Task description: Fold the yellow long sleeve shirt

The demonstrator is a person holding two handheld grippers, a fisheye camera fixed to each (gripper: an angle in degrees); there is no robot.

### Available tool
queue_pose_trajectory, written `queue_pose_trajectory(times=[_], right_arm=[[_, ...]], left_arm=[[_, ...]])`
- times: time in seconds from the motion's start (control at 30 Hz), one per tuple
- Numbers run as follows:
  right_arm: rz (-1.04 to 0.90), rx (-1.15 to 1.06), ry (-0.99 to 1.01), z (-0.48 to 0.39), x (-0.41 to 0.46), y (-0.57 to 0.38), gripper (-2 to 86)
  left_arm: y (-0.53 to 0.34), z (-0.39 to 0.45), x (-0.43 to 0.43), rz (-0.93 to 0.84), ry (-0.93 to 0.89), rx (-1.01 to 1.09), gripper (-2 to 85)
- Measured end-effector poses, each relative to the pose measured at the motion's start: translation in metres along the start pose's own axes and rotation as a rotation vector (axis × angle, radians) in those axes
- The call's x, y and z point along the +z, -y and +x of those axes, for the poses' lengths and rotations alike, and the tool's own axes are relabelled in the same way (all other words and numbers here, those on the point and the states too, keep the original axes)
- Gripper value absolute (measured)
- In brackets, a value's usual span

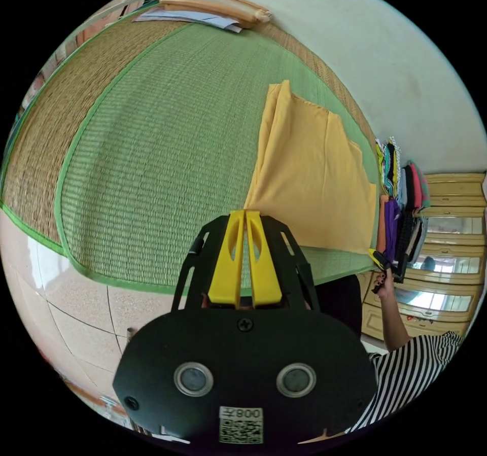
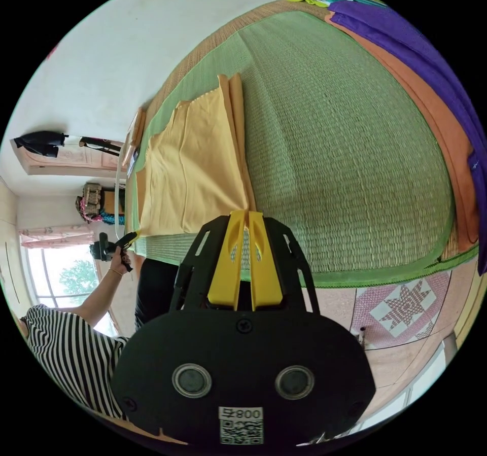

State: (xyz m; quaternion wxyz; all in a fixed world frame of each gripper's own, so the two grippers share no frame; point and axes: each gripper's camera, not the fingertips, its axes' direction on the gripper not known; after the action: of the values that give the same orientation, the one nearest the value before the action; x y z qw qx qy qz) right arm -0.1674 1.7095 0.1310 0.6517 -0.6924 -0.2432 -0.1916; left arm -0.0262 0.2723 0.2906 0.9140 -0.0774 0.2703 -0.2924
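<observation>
Left gripper view: the left gripper (image 1: 245,213) had its 2 yellow jaws drawn together at the tips, right at the near corner of the yellow long sleeve shirt (image 1: 309,172). Whether cloth was caught between them could not be told. The shirt lay folded into a long panel on the green woven mat (image 1: 152,162), with its far edge toward the white wall (image 1: 395,60). Beside the shirt sat a pile of coloured clothes (image 1: 401,192). The right gripper (image 1: 378,258) showed small at the shirt's other near corner, held by a hand (image 1: 383,281) on a striped sleeve (image 1: 411,370).

Right gripper view: the right gripper (image 2: 245,213) also had its jaws closed up, tips at the shirt's (image 2: 198,172) corner; a grasp could not be confirmed. The mat (image 2: 345,146) spread wide to one side, with purple cloth (image 2: 431,65) and orange cloth (image 2: 446,141) along its far border. The left gripper (image 2: 127,239) appeared at the shirt's opposite corner. Patterned floor tile (image 2: 406,306) lay past the mat's edge.
</observation>
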Motion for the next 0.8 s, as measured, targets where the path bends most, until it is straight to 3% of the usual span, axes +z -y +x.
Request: queue_pose_trajectory(times=[0.2, 0.3, 0.6, 0.8], right_arm=[[0.028, 0.027, 0.082, 0.026, 0.004, -0.009, 0.7], [0.038, 0.037, 0.134, 0.039, 0.004, -0.011, 0.5], [0.062, 0.032, 0.314, 0.066, -0.008, -0.011, 0.3], [0.046, 0.008, 0.372, 0.073, -0.008, -0.004, 0.3]], left_arm=[[-0.027, 0.042, 0.005, 0.042, -0.036, 0.008, 0.4], [-0.043, 0.087, 0.010, 0.068, -0.104, 0.110, 0.7], [-0.075, 0.338, 0.116, -0.201, -0.332, 0.777, 4.5], [-0.108, 0.483, 0.184, -0.259, -0.198, 1.124, 7.0]])
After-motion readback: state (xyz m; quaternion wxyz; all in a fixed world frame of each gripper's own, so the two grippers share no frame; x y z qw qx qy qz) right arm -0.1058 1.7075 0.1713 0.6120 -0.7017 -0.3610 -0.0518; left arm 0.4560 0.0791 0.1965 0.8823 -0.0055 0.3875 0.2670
